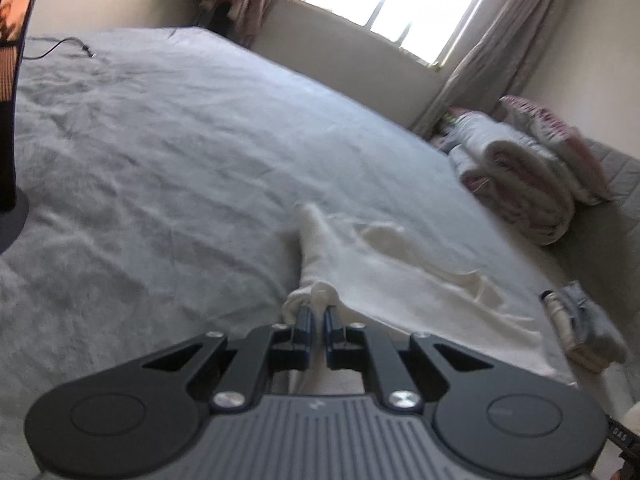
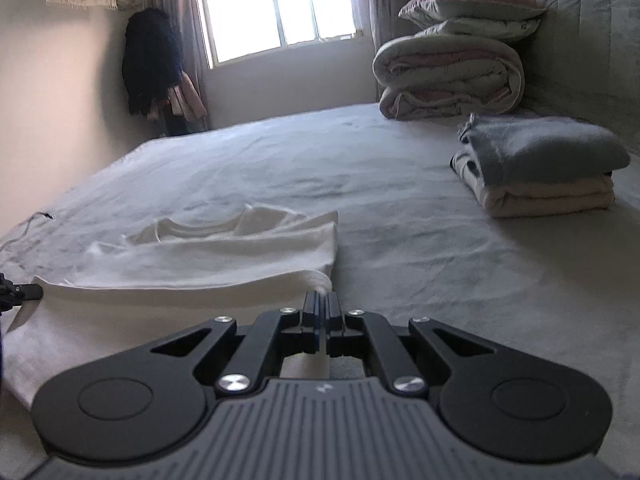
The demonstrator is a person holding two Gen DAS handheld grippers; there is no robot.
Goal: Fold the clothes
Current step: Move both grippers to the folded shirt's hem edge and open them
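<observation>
Left wrist view: the left claw (image 1: pixel 317 312) is clamped on a bunched corner of the white garment (image 1: pixel 400 280), which spreads ahead and to the right of it over the grey bed (image 1: pixel 160 160). Far right of the claw sit rolled quilts (image 1: pixel 516 176); near right lies a small folded stack (image 1: pixel 580 328).

Right wrist view: the right claw (image 2: pixel 322 300) is pressed together on the near edge of the white garment (image 2: pixel 200 256), which lies ahead and to its left. Ahead to the right, well apart, rests the folded stack (image 2: pixel 540 168), with the quilts (image 2: pixel 448 76) beyond it.
</observation>
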